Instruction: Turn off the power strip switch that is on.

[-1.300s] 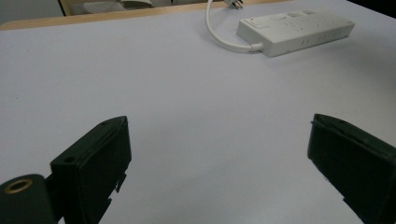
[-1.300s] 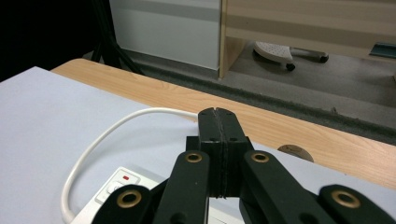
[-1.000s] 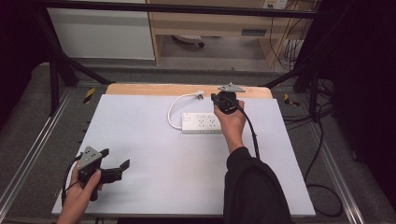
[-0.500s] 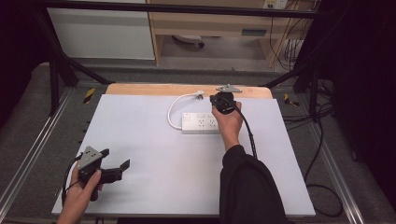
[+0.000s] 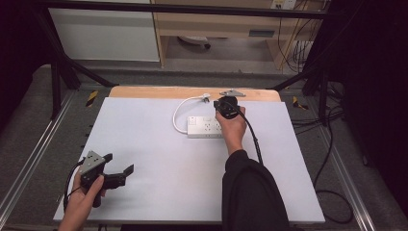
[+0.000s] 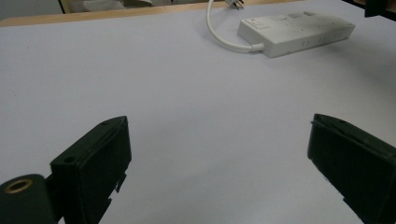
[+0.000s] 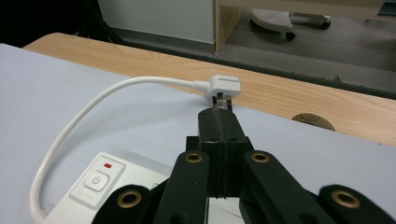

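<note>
A: High view first. What does the left gripper (image 5: 117, 169) do?

B: It sits low over the white table cover (image 5: 159, 168), held in the person's left hand (image 5: 84, 199), jaws spread apart with nothing between them. The power strip (image 5: 206, 127) lies well ahead of it and off to its right.

A: And the right gripper (image 5: 226, 107)?

B: It hangs above the strip's far end, gripped by the right hand (image 5: 232, 130). From this height I can't judge its jaws; they are too small and dark.

A: The left gripper view?

B: Two black jaws stand wide apart at the bottom corners, bare cover between them. Ahead and to the right lies the power strip (image 6: 294, 32), its white cable (image 6: 224, 35) curling off its near end.

A: The right gripper view?

B: Here the jaws are pressed together, a thin seam between them, gripping nothing. Just past their tips lies the white plug (image 7: 223, 88), prongs pointing toward the tool; whether it touches them I can't tell. The cable (image 7: 93, 119) arcs left and back to the power strip (image 7: 100, 186), which lies beneath the tool with its switch (image 7: 95, 179) at the lower left. The wooden table edge (image 7: 299, 100) runs beyond the plug.
</note>
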`<state>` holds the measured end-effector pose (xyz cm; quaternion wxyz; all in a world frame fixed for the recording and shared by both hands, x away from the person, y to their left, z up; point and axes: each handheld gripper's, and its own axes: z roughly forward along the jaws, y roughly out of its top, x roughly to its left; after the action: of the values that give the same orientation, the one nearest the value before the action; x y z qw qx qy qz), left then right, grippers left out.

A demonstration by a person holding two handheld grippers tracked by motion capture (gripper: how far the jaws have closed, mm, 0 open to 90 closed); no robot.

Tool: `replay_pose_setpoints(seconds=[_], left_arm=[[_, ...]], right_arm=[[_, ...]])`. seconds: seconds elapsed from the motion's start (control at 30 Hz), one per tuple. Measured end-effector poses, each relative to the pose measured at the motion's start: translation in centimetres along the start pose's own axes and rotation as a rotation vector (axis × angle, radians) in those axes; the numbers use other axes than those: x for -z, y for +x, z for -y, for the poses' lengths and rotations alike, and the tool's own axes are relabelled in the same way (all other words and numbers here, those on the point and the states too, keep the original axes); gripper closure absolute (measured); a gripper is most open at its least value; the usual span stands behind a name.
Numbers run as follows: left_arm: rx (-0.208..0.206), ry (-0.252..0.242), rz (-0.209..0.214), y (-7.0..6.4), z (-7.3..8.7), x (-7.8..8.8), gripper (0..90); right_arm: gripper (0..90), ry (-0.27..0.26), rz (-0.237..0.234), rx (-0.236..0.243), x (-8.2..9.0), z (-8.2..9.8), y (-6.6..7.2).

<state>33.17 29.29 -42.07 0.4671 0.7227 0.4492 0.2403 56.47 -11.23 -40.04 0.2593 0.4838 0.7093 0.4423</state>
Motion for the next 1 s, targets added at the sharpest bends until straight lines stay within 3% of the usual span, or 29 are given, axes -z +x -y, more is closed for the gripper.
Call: replay_pose_setpoints(seconds=[0.8,1.0], left_arm=[[0.006,-0.006,0.011,-0.1,0.0,0.1,6.0],[0.004,-0.004,0.011,-0.1,-0.1,0.1,6.0]], right_arm=[[90.0,0.045,-0.01,0.037,-2.0,0.8,2.1],[90.0,0.062,-0.003,0.05,-1.9,1.2,2.0]])
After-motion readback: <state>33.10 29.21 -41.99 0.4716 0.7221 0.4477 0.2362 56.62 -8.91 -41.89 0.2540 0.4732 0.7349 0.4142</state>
